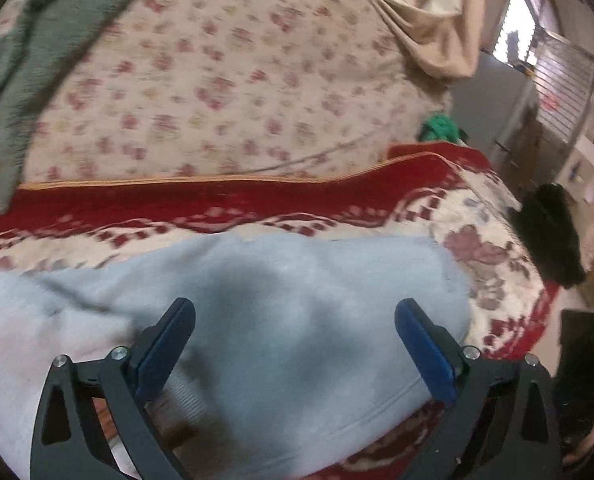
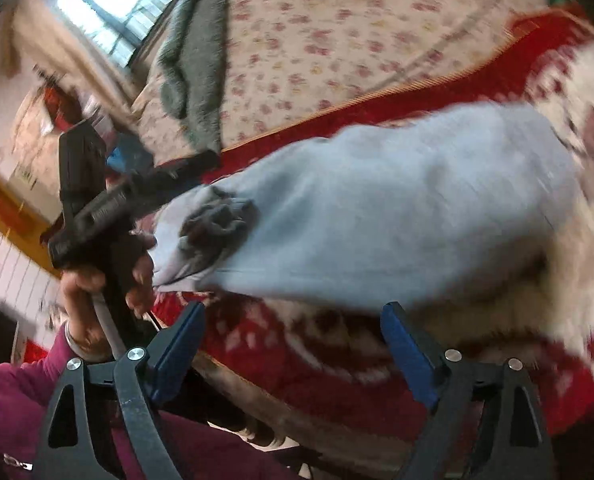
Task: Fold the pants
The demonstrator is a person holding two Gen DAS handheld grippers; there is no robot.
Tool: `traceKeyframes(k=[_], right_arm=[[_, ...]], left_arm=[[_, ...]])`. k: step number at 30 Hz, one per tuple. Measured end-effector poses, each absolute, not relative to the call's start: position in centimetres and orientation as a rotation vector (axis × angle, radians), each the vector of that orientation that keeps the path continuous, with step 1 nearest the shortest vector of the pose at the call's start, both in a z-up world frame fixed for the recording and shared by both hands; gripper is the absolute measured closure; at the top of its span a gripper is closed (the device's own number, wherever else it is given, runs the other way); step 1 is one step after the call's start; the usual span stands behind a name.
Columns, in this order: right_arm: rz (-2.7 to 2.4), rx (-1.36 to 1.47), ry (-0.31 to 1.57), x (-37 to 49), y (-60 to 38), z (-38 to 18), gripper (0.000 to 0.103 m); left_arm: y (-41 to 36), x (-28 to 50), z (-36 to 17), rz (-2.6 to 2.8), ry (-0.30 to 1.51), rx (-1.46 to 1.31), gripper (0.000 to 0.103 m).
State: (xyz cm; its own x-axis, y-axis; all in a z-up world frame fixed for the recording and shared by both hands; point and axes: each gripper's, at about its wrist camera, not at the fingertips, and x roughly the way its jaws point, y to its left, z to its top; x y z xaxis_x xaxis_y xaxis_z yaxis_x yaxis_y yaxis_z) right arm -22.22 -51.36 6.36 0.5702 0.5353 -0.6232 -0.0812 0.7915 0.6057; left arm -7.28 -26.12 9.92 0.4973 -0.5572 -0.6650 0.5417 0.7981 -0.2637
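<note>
Light blue-grey pants (image 1: pixel 297 280) lie folded into a short bundle on a red and cream blanket (image 1: pixel 217 204). My left gripper (image 1: pixel 295 312) hovers open over the bundle, its blue pads wide apart with nothing pressed between them. In the right wrist view the pants (image 2: pixel 397 216) lie beyond my right gripper (image 2: pixel 293 316), which stands open above the blanket (image 2: pixel 297 360) near the bed's front edge. The darker bunched waistband (image 2: pixel 217 220) shows at the bundle's left end. A person's hand (image 2: pixel 93 280) grips the left tool's handle just left of it.
A floral sheet (image 1: pixel 237 80) covers the bed behind the blanket, with a grey-green cloth (image 1: pixel 37 60) draped at its far left. A beige cloth (image 1: pixel 429 32), a green item (image 1: pixel 441 128) and a black object (image 1: pixel 549 232) lie to the right. A maroon sleeve (image 2: pixel 13 392) is at lower left.
</note>
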Motion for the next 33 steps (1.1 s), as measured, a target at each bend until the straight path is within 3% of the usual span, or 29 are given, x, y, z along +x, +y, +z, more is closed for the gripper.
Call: traceKeyframes(k=[9,24,33], right_arm=[[0.273,0.811,0.86,-20.6,-55.5,2.0,0.009],[0.303,0.789,0.746,-16.6,-55.1,0.4,0.008],[0.318,0.804,0.693,-16.7,-55.4,0.0,0.008]], left_arm=[[-32.9,-2.7,7.6,-0.831,0.932,0.031,0.003],[-42.1,5.1,3.6,-1.104,1.124,0.163,0.002],[-46.5,5.6,1.1,-1.346,1.251,0.304,0.002]])
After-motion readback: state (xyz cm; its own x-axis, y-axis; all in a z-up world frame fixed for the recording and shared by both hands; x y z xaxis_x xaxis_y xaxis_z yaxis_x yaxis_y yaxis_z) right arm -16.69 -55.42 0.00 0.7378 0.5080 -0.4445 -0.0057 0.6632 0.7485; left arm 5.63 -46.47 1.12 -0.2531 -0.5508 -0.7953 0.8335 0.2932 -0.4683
